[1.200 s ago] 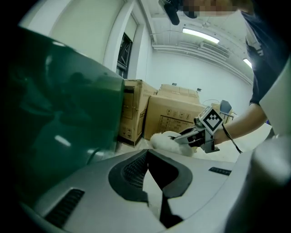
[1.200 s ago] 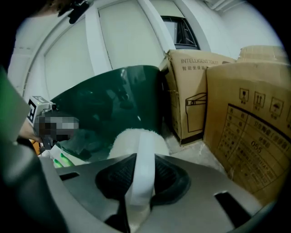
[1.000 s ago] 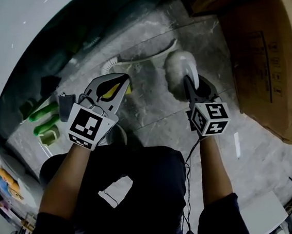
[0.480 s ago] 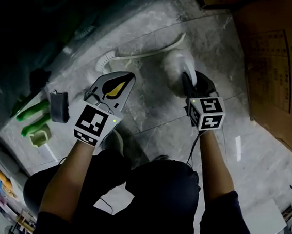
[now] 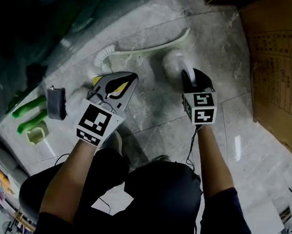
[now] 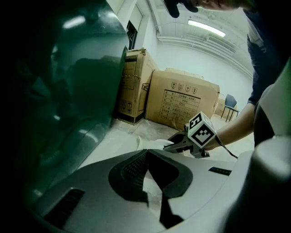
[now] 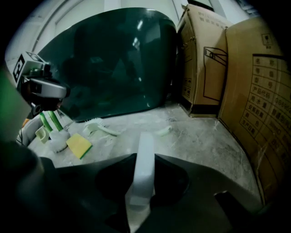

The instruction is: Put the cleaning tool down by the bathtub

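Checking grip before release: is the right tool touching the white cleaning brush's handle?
Touching. In the right gripper view, the right tool has its jaws clamped on the white handle from both sides.

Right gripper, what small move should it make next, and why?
Probably lower the cleaning tool onto the bare floor just ahead. The right gripper has its fingers clamped on the tool's white handle, and the bathtub stands close, with a long brush lying beside it.

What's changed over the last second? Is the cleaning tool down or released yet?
The left gripper and the right gripper have both come down toward the floor. The right stays shut on the white cleaning tool, not released. The long-handled brush, green-handled tools and cardboard boxes lie as before.
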Motion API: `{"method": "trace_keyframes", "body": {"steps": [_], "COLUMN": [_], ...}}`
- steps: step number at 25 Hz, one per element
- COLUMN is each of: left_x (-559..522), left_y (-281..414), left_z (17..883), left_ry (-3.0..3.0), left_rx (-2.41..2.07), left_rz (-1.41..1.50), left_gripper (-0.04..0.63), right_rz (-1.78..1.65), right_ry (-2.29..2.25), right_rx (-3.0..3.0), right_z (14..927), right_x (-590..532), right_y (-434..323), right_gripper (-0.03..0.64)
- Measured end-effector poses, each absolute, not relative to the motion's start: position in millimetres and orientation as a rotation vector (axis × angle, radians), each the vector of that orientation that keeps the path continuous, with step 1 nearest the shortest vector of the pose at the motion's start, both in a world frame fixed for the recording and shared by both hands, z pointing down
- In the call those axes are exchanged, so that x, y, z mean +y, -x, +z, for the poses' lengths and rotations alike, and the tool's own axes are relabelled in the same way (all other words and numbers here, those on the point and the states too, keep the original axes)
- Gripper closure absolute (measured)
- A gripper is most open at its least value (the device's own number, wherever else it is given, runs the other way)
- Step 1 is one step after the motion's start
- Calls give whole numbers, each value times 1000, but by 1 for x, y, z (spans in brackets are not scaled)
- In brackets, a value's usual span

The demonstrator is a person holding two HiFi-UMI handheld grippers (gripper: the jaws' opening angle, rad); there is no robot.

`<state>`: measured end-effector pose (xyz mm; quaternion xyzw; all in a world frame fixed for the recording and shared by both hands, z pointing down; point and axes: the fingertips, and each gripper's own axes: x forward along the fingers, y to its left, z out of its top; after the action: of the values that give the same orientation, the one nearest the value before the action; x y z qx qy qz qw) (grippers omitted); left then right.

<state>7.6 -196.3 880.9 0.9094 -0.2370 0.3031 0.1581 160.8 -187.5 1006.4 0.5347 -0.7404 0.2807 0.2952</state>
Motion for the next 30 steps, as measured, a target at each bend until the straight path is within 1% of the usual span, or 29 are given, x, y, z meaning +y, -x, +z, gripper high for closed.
{"method": "trace_keyframes", "body": {"steps": [13,20,30], "left_x": [-193,-194,-194], "left_y": [0,4,0], "left_z": [883,886,888], "left_ry": [-2597,-2588,-2589], "left_rx": [-673,-679,-670], "left_rz": [873,875,860], "left_gripper": [563,563,564], "right_rz": [635,654,692], "right_ry": [-1366,-1374,-1377], "right_rx": [-1917,-1914,-1936], "right_z": [1025,1026,1022], "right_x": [-180,-179,-178], "right_y": [-145,-143,-141], "right_gripper": [520,517,482]}}
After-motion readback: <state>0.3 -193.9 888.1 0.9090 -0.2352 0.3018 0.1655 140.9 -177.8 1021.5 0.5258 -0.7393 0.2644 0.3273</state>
